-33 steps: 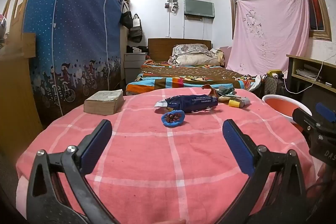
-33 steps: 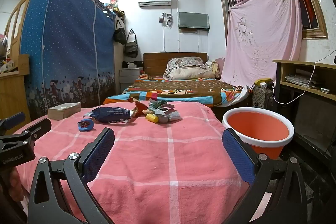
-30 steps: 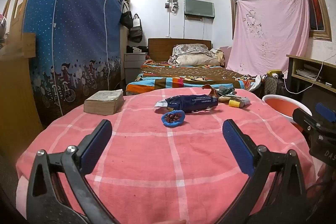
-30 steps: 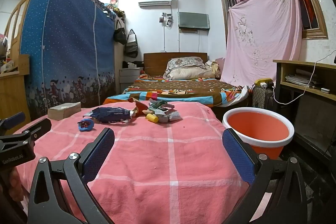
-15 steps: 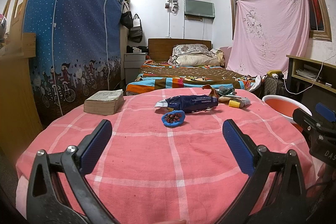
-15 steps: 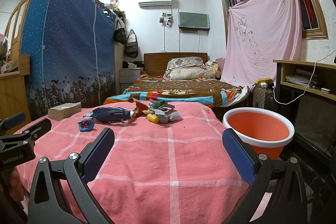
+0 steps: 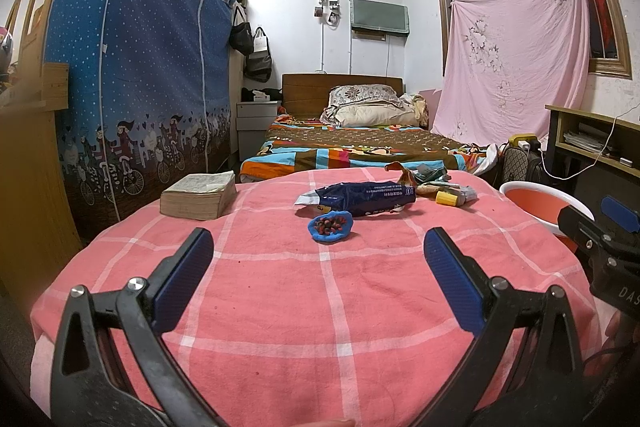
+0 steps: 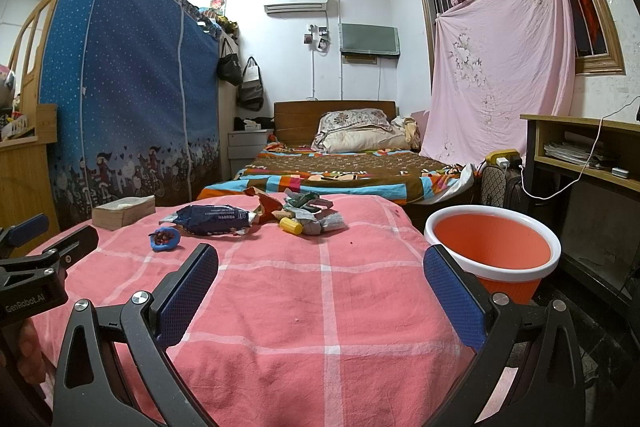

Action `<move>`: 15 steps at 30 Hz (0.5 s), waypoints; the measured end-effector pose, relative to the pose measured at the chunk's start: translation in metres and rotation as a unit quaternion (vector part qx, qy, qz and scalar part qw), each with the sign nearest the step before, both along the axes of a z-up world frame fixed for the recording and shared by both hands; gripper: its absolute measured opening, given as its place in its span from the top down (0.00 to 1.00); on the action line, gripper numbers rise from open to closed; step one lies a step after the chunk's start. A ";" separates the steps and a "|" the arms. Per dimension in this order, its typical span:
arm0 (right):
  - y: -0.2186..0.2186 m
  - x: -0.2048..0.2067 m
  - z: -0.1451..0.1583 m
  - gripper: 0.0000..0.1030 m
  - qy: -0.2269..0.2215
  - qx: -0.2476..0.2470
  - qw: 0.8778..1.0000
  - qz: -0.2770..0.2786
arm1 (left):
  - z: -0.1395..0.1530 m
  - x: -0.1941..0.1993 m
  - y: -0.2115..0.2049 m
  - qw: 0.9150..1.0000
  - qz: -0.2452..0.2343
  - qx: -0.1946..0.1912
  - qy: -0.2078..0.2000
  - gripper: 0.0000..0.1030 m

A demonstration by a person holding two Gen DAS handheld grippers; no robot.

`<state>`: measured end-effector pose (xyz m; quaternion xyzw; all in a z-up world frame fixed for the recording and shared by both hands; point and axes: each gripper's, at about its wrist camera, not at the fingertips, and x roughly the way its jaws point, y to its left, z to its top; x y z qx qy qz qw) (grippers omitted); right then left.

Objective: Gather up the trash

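- Jaws of my left gripper and right gripper gape wide, holding nothing, over the pink checked cloth.
- Blue cup of red bits comes next, then the dark blue wrapper.
- Crumpled wrappers lie beyond; the orange bin stands beside the table on my right.

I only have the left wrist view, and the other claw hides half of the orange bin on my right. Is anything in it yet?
Observer: No. The right wrist view shows the whole orange bin, and its inside is bare.
Operator: Where does it stand?
Observer: Off the table, just past its right edge, with its rim at about cloth height.
Operator: Is the right claw carrying anything?
Observer: No. The right claw is open and holds nothing.
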<state>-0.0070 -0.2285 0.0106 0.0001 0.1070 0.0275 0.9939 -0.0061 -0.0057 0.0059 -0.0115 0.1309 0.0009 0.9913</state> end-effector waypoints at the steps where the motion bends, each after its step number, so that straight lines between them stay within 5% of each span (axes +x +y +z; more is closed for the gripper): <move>1: 0.000 0.000 0.000 0.00 0.000 0.000 1.000 0.000 | 0.000 0.000 0.000 1.000 0.000 0.000 0.000 0.16; 15: 0.000 0.000 0.000 0.00 0.000 0.000 1.000 0.000 | 0.000 0.000 0.000 1.000 0.000 0.000 0.000 0.16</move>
